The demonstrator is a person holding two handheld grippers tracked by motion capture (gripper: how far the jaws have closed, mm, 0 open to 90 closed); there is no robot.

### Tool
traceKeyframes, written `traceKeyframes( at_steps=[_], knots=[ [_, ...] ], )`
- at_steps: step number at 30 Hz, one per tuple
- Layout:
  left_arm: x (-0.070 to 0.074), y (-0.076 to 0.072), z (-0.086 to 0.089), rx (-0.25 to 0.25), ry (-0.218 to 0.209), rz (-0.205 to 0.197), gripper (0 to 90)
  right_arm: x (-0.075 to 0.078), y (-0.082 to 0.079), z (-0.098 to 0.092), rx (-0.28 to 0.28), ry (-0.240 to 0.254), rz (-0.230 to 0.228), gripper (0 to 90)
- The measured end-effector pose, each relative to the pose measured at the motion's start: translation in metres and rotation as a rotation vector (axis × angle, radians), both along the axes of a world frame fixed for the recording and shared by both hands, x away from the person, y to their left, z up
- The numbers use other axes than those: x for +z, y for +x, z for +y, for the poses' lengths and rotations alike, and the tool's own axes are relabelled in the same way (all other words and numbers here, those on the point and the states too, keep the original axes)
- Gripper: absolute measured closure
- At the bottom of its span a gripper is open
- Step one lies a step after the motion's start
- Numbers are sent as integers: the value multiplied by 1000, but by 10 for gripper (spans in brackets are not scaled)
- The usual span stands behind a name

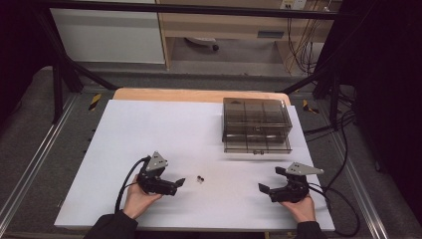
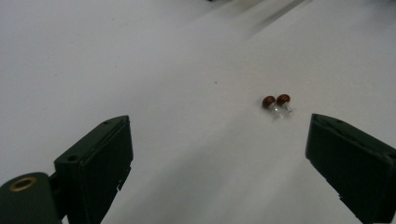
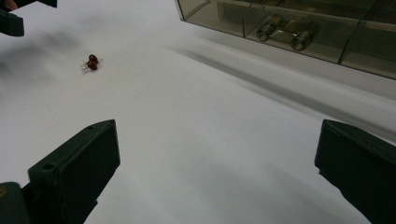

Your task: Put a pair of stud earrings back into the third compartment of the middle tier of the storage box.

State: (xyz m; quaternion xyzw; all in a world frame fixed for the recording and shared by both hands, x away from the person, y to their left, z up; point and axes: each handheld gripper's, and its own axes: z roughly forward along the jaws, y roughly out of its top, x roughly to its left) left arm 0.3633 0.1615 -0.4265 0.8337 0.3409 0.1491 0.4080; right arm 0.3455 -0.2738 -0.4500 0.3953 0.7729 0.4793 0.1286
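Note:
Two tiny red-brown beads with clear stems (image 1: pixel 200 179) lie side by side on the white sheet (image 1: pixel 149 129). My left gripper (image 1: pixel 178 183) rests on the sheet just left of them, open, with its jaws pointing right at them. In the left gripper view the beads (image 2: pixel 276 102) sit ahead and to the right, and the left gripper (image 2: pixel 219 140) holds nothing. My right gripper (image 1: pixel 270 179) lies near the front right, open and empty. In the right gripper view the beads (image 3: pixel 91 62) are far off at upper left, beyond the right gripper (image 3: pixel 219 140).
A smoky transparent drawer box (image 1: pixel 256 124) stands at the back right of the sheet, its front with a small handle (image 3: pixel 285 32) facing me. Cables trail from both grippers. Black frame bars run behind and beside the table. A tip of the left gripper (image 3: pixel 9 21) shows at upper left.

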Motion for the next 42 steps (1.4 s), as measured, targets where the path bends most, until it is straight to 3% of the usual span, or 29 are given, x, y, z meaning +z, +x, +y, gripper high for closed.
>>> traceKeyframes(
  at_steps=[13, 25, 42],
  knots=[
    [-13, 11, -38, -1, 33, 55, 178, -1, 0, 1, 3, -15, 0, 6],
    [-19, 13, -52, 4, 31, 89, 408, -1, 0, 0, 2, -14, 1, 6],
    [-21, 10, -60, -1, 82, 72, 595, -1, 0, 1, 3, -14, 3, 6]
  ],
)
